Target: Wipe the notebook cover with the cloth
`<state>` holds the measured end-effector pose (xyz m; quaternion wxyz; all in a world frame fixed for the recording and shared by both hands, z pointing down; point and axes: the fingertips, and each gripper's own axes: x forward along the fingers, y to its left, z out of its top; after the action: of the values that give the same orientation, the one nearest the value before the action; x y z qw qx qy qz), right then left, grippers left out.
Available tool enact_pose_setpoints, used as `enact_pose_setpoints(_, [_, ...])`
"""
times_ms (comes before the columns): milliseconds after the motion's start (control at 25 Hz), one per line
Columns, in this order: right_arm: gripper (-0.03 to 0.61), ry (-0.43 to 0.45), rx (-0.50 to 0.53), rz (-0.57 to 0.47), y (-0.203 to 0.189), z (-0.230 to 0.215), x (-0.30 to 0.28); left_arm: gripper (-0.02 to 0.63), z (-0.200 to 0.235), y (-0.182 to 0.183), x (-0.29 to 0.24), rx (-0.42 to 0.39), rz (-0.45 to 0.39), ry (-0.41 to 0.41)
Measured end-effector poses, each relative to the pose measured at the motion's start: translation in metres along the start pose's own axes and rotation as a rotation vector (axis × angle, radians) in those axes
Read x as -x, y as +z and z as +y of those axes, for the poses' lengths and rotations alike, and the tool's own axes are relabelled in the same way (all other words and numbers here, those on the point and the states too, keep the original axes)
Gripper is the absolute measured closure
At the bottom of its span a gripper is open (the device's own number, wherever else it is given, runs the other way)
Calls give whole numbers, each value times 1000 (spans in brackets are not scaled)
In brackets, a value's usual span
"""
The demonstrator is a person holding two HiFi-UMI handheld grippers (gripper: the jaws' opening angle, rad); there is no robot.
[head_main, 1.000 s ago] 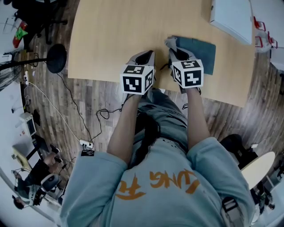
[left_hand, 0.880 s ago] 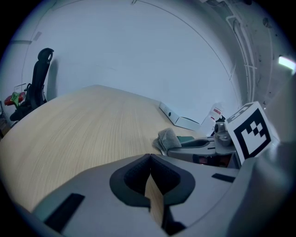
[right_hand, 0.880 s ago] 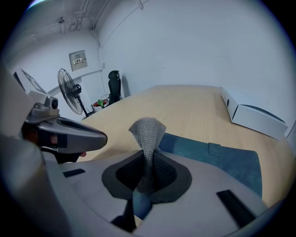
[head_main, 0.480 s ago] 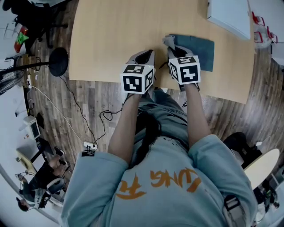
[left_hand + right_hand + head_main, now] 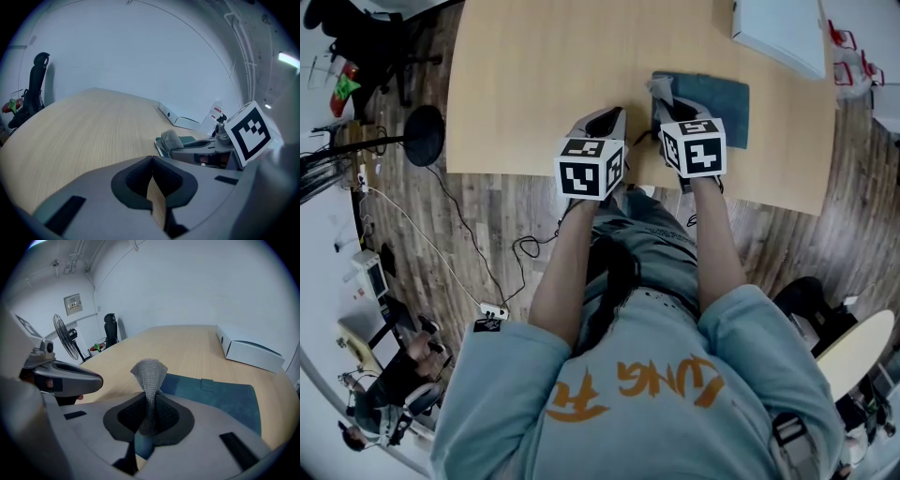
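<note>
the teal notebook (image 5: 722, 98) lies flat and unheld near the front edge of the surface (image 5: 534, 75). the right hand-held gripper (image 5: 149, 416) pinches a thin fold of grey cloth (image 5: 148, 371) above its left edge. the left hand-held gripper (image 5: 152, 183) is closed and empty. wiping may slide the notebook or tug the cloth free.

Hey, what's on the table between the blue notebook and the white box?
Nothing: only bare table lies between the notebook and the white box, clearest in the right gripper view.
</note>
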<state>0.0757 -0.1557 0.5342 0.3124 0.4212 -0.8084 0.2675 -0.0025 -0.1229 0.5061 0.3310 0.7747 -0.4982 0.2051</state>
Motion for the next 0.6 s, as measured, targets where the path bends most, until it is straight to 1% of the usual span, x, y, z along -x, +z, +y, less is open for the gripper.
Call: enact_pose_setpoints(600, [548,-16,-30,-9,-3,-13,5,595,-11,3,-9,-26,11,-23])
